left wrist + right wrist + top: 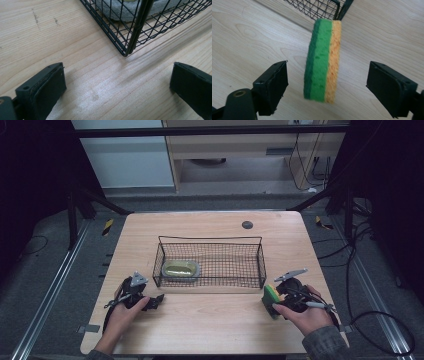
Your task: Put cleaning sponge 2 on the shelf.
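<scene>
**Sponge between wide tongs by the basket**

The right tongs (327, 82) stand wide, a green-and-yellow sponge (323, 60) on edge between the jaws, touching neither; it sits on the surface (210, 320) just off the basket's (210, 262) right front corner; the left tongs (115, 85) gape wide too, holding nothing, near the left front corner; a grey dish (181, 269) lies inside the basket at its left end.

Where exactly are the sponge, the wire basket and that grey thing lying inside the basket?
sponge (323, 61): right gripper view, on its green layer.
wire basket (210, 238): high view, on its far top rim.
grey thing (181, 269): high view, on its yellowish middle.
</scene>
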Action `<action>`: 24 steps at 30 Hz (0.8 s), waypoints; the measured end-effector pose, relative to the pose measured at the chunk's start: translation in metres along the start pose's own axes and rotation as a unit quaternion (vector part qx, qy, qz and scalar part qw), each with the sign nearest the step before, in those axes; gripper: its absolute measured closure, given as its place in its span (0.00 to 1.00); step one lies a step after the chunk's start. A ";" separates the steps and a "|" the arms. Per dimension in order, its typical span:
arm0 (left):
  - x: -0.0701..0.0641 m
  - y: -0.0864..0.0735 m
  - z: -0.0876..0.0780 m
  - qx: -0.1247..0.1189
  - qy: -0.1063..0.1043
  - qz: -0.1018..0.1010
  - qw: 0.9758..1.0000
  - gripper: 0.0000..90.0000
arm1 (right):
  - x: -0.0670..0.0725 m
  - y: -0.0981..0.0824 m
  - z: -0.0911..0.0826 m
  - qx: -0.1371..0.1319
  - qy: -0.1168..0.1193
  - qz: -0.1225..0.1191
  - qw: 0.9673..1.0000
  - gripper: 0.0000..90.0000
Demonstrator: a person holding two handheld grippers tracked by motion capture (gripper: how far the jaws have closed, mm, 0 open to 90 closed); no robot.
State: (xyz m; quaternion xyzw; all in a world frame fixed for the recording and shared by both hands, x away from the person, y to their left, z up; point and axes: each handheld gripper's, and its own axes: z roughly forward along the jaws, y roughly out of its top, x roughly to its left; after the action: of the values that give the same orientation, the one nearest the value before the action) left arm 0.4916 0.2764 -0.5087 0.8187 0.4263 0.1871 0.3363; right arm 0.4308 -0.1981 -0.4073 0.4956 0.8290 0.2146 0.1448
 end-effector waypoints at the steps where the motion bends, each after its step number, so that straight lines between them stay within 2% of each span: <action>1: 0.000 0.000 0.000 -0.001 0.000 -0.001 1.000 0.00 | 0.001 0.002 0.002 0.003 0.000 0.000 1.000 0.21; 7: 0.000 0.000 0.000 -0.001 -0.001 0.000 1.000 0.00 | 0.005 0.016 0.017 0.019 -0.003 -0.009 1.000 0.28; 14: 0.000 0.000 0.000 -0.001 -0.002 0.000 1.000 0.00 | 0.002 0.019 0.028 0.042 -0.001 -0.010 0.999 0.39; 18: 0.000 0.000 0.000 -0.001 -0.002 0.000 1.000 0.00 | 0.001 0.018 0.030 0.052 0.005 -0.008 0.999 0.52; 19: 0.000 0.000 0.000 -0.001 -0.002 0.000 1.000 0.00 | 0.001 0.018 0.030 0.052 0.005 -0.008 0.999 0.52; 20: 0.000 0.000 0.000 -0.001 -0.002 0.001 1.000 0.00 | 0.000 0.016 0.029 0.059 0.013 -0.005 0.998 0.59; 21: 0.000 0.000 0.000 -0.001 -0.002 0.001 1.000 0.00 | 0.000 0.016 0.029 0.059 0.013 -0.005 0.998 0.59; 22: 0.000 0.000 0.000 -0.001 -0.002 0.001 1.000 0.00 | -0.001 0.015 0.027 0.060 0.017 -0.006 0.998 0.67; 24: 0.000 0.000 0.000 -0.001 -0.002 0.001 1.000 0.00 | -0.003 0.014 0.026 0.055 0.018 -0.010 0.998 0.70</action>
State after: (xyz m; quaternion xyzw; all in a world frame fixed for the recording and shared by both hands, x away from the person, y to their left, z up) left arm 0.4919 0.2767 -0.5088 0.8191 0.4248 0.1860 0.3376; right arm 0.4547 -0.1898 -0.4228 0.4907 0.8470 0.1762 0.1043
